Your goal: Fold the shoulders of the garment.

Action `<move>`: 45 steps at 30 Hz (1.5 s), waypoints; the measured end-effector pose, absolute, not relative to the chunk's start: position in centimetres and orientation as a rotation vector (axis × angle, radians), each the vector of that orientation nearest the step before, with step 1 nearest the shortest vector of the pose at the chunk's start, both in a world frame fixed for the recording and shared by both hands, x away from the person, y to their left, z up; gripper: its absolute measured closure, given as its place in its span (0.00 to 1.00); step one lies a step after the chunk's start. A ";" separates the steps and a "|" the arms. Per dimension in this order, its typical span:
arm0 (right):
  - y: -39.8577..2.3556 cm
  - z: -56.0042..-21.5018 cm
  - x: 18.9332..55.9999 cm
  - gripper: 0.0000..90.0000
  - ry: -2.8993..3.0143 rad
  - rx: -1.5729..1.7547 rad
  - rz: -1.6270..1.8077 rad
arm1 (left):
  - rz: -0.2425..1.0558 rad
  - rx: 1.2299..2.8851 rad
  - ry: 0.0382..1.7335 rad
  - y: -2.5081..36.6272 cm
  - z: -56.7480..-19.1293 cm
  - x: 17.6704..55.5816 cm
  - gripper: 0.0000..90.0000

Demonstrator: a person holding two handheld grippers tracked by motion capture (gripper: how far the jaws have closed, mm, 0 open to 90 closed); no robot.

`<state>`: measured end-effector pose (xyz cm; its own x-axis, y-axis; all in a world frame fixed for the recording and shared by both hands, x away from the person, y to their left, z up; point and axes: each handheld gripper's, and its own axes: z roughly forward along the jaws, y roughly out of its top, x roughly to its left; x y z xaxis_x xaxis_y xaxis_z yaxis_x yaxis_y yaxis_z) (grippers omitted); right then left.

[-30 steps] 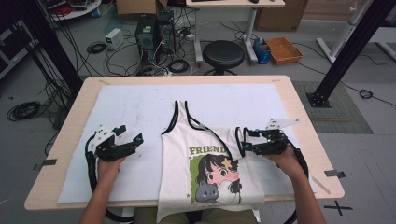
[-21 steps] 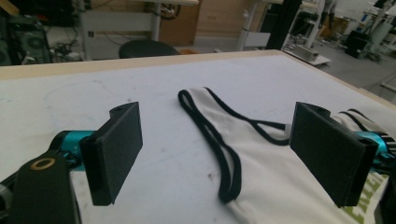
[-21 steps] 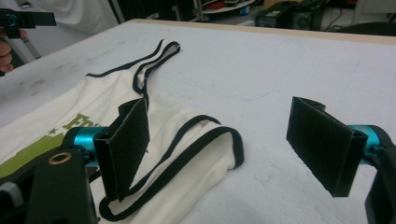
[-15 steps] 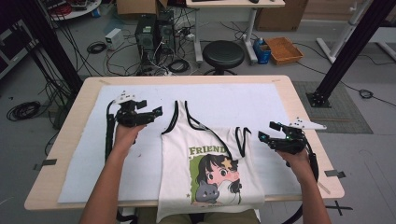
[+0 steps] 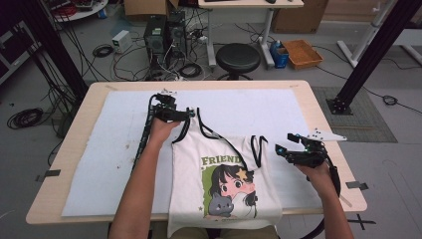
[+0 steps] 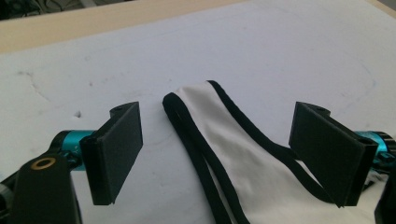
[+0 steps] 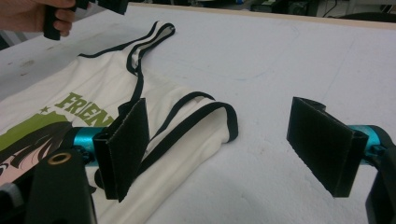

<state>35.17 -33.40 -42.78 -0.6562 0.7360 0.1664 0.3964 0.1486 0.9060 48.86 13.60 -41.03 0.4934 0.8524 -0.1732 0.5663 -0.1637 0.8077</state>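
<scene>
Left gripper view looks along the left tongs [image 6: 233,156], whose jaws stand wide with one black-edged shoulder strap [image 6: 219,126] of the tank top lying flat between them, untouched by either pad. Right gripper view shows the right tongs [image 7: 229,149] also wide, having just been opening, and nothing is gripped; the other strap [image 7: 205,116] lies folded over just beside the left-hand pad.

High view puts the left tongs [image 5: 171,112] at the far left strap and the right tongs [image 5: 298,152] near the right edge of the tank top [image 5: 224,184], which lies face up on the white mat [image 5: 99,164] covering the tabletop [image 5: 69,129], its hem hanging over the near edge.

I judge the garment light, limp and thin: it will sag and crease wherever it is lifted, and drag rather than slide on the mat. The bound strap loops are the firmest places to pinch, being doubled and edged; gripping both straps together should let it hang evenly.
</scene>
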 end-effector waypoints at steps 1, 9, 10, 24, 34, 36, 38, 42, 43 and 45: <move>-33.4 -42.8 35.2 0.23 2.115 1.092 1.510 | 0.396 1.846 1.201 13.4 -41.5 49.1 0.20; -33.8 -43.0 34.6 0.23 2.128 1.085 1.500 | 0.420 2.025 1.228 11.7 -44.5 49.7 0.27; -33.9 -43.0 34.4 0.23 2.128 1.083 1.499 | 0.480 2.070 1.210 11.3 -44.6 49.5 0.30; -34.0 -43.0 34.3 0.23 2.131 1.083 1.501 | 0.277 1.845 1.043 13.3 -44.6 46.5 0.94; -33.2 -43.0 34.3 0.23 2.143 1.077 1.508 | 0.164 1.738 0.771 15.0 -44.1 41.7 0.94; -32.8 -43.0 34.4 0.23 2.151 1.076 1.507 | 0.148 1.737 0.723 14.8 -43.8 40.8 0.94; -32.7 -43.0 34.5 0.23 2.157 1.070 1.508 | 0.146 1.751 0.700 14.7 -43.8 40.3 0.94; -32.4 -43.1 34.8 0.23 2.172 1.071 1.499 | 0.062 1.815 0.661 14.8 -44.2 38.2 0.75; -32.4 -43.1 34.8 0.23 2.172 1.071 1.499 | 0.062 1.815 0.661 14.8 -44.2 38.2 0.64; -32.4 -43.1 34.8 0.23 2.167 1.075 1.500 | 0.061 1.790 0.750 15.4 -44.0 37.6 0.55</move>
